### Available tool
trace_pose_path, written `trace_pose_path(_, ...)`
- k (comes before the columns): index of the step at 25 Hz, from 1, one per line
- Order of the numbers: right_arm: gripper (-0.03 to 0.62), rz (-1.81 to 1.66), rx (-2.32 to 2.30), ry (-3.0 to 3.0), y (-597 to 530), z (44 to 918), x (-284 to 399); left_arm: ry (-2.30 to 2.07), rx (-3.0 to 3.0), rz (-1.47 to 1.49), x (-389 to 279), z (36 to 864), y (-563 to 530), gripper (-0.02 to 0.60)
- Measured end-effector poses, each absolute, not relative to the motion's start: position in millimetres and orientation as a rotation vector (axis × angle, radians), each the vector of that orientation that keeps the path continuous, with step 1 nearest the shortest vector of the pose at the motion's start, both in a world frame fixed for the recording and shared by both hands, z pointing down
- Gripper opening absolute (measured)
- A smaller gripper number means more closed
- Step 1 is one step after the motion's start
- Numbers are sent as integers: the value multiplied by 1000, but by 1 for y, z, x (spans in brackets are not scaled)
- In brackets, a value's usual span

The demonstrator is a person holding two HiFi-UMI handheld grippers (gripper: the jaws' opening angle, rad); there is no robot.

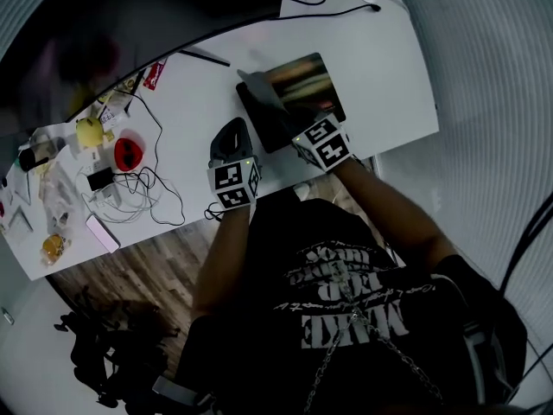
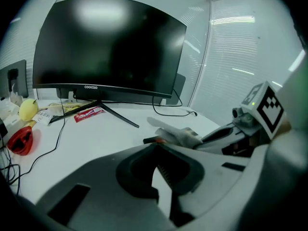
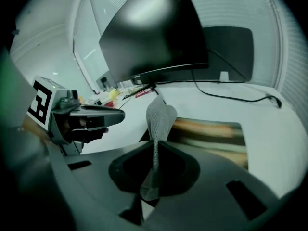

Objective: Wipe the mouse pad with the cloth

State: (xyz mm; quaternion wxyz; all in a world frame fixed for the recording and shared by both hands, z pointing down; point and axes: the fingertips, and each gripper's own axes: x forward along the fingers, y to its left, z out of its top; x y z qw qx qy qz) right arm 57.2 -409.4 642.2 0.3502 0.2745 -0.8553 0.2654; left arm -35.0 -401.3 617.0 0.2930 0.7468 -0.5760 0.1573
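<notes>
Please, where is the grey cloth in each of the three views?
Head view: cloth upper middle, over the mouse pad.
Left gripper view: cloth right of centre, held by the right gripper.
Right gripper view: cloth centre, pinched between that gripper's fingers.
Shared landmark: the black monitor.

White tabletop point(image 1: 389, 76) runs diagonally across the upper half of the head view. Brown wood-plank floor point(image 1: 147, 266) shows below it at lower left. Pale ribbed blinds point(image 1: 492, 85) fill the right edge. In the left gripper view they stand at upper right, with bright horizontal streaks of light on them. A plain pale wall point(image 2: 197, 13) adjoins them. A curved black monitor point(image 2: 108, 47), screen dark, stands at the tabletop's rear. Loose cables point(image 1: 143, 188) lie at the left end.
</notes>
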Motion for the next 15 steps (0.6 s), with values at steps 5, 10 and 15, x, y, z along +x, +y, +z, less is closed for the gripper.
trace_pose_path(5, 15, 686, 573, -2167, -380, 675, 21, -1559, 1962, 411, -44, 619, -385, 6)
trace_pose_path(10, 16, 669, 682, -2105, -397, 682, 68, -1566, 1962, 407, -48, 617, -375, 6)
trace_pose_path(15, 15, 677, 902, -1988, -432, 686, 167, -1585, 1962, 385, -51, 616, -381, 6)
